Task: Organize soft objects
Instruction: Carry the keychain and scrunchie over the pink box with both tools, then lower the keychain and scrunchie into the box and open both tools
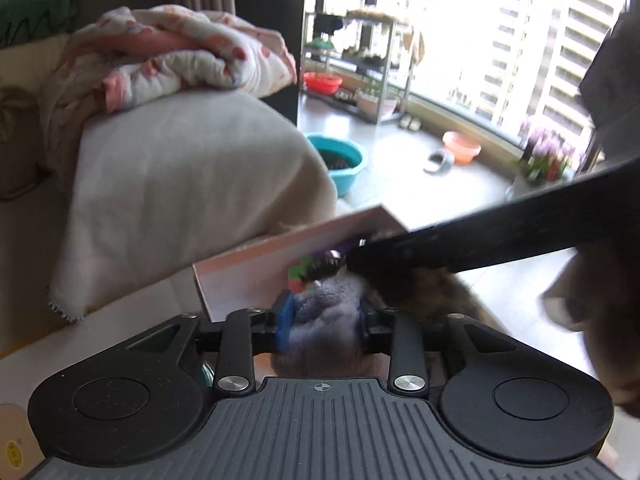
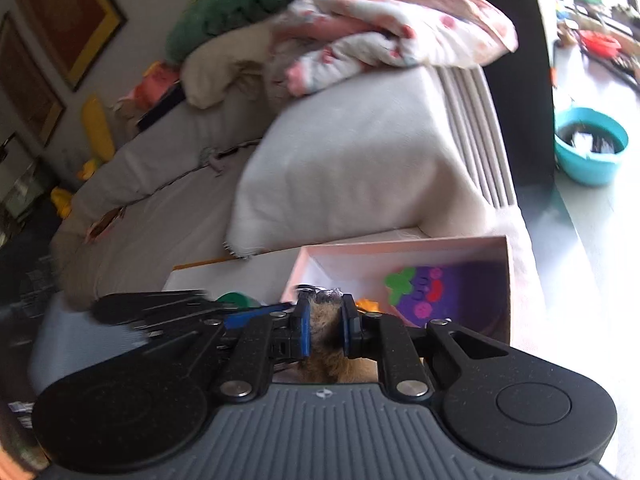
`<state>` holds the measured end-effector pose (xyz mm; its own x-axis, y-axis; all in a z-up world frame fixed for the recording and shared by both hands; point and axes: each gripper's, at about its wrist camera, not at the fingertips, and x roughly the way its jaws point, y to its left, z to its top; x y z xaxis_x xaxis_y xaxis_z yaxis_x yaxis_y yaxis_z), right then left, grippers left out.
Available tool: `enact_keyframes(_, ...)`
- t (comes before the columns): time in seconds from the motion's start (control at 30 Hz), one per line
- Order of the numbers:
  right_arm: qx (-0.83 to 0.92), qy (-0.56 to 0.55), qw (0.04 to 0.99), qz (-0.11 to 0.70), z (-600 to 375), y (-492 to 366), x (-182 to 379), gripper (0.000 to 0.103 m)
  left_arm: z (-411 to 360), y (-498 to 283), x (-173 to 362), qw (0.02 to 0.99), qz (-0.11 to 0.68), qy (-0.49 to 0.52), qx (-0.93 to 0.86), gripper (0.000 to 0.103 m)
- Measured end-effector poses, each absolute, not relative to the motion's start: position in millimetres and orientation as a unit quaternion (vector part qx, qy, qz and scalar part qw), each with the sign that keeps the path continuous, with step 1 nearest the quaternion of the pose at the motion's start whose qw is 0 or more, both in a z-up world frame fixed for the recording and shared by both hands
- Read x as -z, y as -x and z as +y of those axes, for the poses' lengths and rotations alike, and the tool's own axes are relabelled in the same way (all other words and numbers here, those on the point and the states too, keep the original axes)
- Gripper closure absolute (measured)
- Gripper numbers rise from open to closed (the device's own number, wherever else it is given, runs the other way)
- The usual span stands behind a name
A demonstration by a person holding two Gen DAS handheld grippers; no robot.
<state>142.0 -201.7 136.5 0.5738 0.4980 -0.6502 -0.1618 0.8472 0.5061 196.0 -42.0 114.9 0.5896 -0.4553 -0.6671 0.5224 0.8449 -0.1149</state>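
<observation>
1. The left gripper (image 1: 322, 320) is closed on a grey-blue fuzzy toy (image 1: 324, 320), its blue pads pressed into the pile on both sides. It sits low, at the near wall of the pink box (image 1: 280, 256), probably so the toy can go straight in.
2. The right gripper (image 2: 324, 328) is clamped on a tan furry toy (image 2: 325, 330), which bulges between the pads. Soft fur compresses, so a tight pinch makes sense here.
3. In the left view the right gripper crosses from the right as a dark bar, its tip at the box edge; both tools crowd the same opening.
4. The box rests on a pale surface beside the sofa's cream-covered armrest (image 2: 360, 168). Inside lies a purple plush (image 2: 448, 292) with a green leaf and pink dots, already stowed.
5. Motion blur softens the view; whether the two furry pieces are separate toys or one body held at two places is hard to tell.
6. A floral blanket (image 1: 180, 52) heaps on the armrest, untouched.
</observation>
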Motion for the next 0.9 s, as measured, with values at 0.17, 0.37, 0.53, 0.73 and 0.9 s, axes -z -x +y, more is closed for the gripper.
enact_keyframes(0.17,-0.168,-0.204,0.865,0.425,-203,-146,-125,0.089,-12,-201,-129,0.894,0.337,0.071,0.287,0.067)
enact_keyframes(0.37,-0.189,-0.256,0.861,0.397,-201,-153,-138,0.089,-11,-191,-125,0.906,0.327,0.064,0.261,0.067)
enact_keyframes(0.53,-0.199,-0.207,0.874,0.393,-176,-157,-148,0.084,2,-174,-131,0.921,0.306,0.054,0.233,0.067)
enact_keyframes(0.73,-0.184,-0.130,0.853,0.472,-146,-155,-96,0.080,11,-155,-120,0.921,0.324,0.043,0.214,0.067)
enact_keyframes(0.9,-0.120,-0.056,0.865,0.485,-140,-147,-71,0.079,29,-134,-109,0.926,0.316,0.071,0.195,0.067)
